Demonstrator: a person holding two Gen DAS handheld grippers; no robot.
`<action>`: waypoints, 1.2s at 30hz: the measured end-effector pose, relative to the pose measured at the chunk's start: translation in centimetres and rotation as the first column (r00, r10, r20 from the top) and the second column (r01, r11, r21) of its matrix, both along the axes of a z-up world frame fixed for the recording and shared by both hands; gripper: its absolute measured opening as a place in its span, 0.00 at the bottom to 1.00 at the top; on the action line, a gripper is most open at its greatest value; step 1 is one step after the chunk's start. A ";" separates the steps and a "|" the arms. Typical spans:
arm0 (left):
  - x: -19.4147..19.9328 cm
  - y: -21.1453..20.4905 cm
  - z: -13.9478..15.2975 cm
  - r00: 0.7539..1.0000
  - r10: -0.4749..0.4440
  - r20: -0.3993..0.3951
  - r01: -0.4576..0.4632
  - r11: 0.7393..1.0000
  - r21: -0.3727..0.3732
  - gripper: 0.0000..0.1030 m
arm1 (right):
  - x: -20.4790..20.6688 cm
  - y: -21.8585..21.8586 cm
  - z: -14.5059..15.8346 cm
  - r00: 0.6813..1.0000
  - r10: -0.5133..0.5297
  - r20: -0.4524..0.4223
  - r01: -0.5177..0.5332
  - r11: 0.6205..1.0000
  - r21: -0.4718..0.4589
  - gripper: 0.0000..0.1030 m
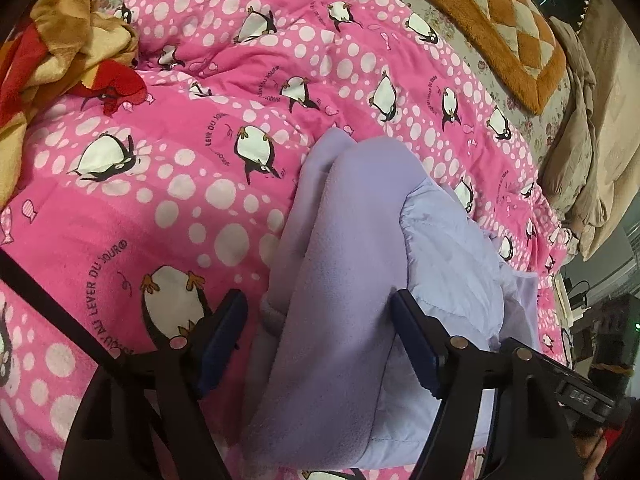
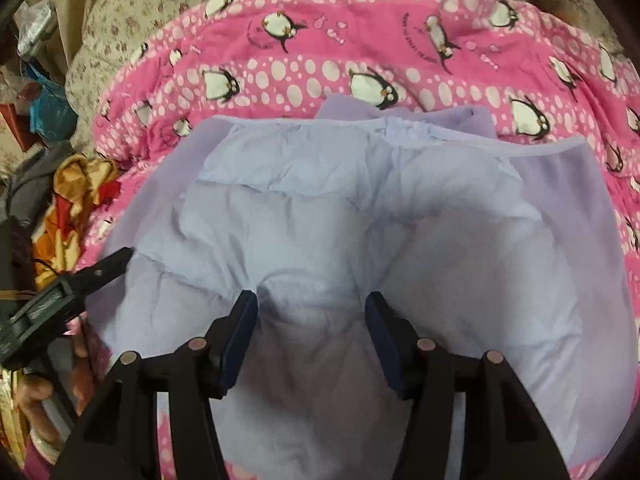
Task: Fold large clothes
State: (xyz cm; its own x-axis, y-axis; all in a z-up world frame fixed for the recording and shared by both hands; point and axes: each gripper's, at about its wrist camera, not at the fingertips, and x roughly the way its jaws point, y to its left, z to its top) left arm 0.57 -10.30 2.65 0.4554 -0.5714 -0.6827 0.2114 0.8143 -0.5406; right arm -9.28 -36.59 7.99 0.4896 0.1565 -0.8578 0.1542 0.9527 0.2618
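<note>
A large lilac garment (image 2: 360, 220) with a paler quilted lining and fleece borders lies on a pink penguin-print blanket (image 2: 312, 68). In the left wrist view a fleece fold of the garment (image 1: 340, 260) runs between the open jaws of my left gripper (image 1: 318, 308), which straddle it without closing. My right gripper (image 2: 312, 306) is open over the quilted lining, with puffed fabric between its pads. The left gripper's black tip (image 2: 104, 268) shows at the garment's left edge in the right wrist view.
The pink blanket (image 1: 160, 208) covers a bed. A tan and red blanket (image 1: 60, 52) is bunched at the far left. An orange checkered blanket (image 1: 492, 12) and beige bedding (image 1: 592, 152) lie far right. Clutter and bags (image 2: 44, 96) stand beside the bed.
</note>
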 end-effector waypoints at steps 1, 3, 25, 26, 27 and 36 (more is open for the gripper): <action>0.0 0.0 0.0 1.000 -0.001 0.001 0.001 1.000 0.002 0.45 | -0.3 -0.3 0.2 1.000 -0.003 0.007 0.002 1.000 0.005 0.57; 0.0 0.0 0.0 1.000 -0.002 0.003 0.002 1.000 0.005 0.45 | -1.3 -1.0 0.9 0.999 -0.020 0.027 0.020 1.000 -0.001 0.57; -0.3 -0.6 -0.3 0.998 -0.011 0.054 0.009 0.999 0.040 0.52 | -5.9 -3.7 -0.3 0.993 -0.016 0.121 0.006 0.997 0.077 0.68; -0.4 -0.6 -0.3 0.998 -0.012 0.054 0.009 0.999 0.039 0.52 | -5.8 -3.8 -0.4 0.992 -0.020 0.121 0.010 0.996 0.083 0.68; -0.4 -0.6 -0.3 0.998 -0.011 0.054 0.009 0.999 0.035 0.52 | -5.8 -3.8 -0.5 0.993 -0.022 0.119 0.012 0.996 0.086 0.68; 0.6 -1.2 0.0 0.999 -0.044 -0.001 0.044 0.997 0.068 0.54 | -5.5 -4.4 0.8 0.988 -0.039 0.149 0.024 0.995 0.099 0.68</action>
State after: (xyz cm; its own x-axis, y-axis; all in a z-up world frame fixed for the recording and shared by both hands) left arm 1.14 -11.51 2.69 0.4314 -0.5431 -0.7203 0.2481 0.8391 -0.4841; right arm -14.81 -41.01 8.81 0.6178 0.2175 -0.7556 0.1354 0.9172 0.3748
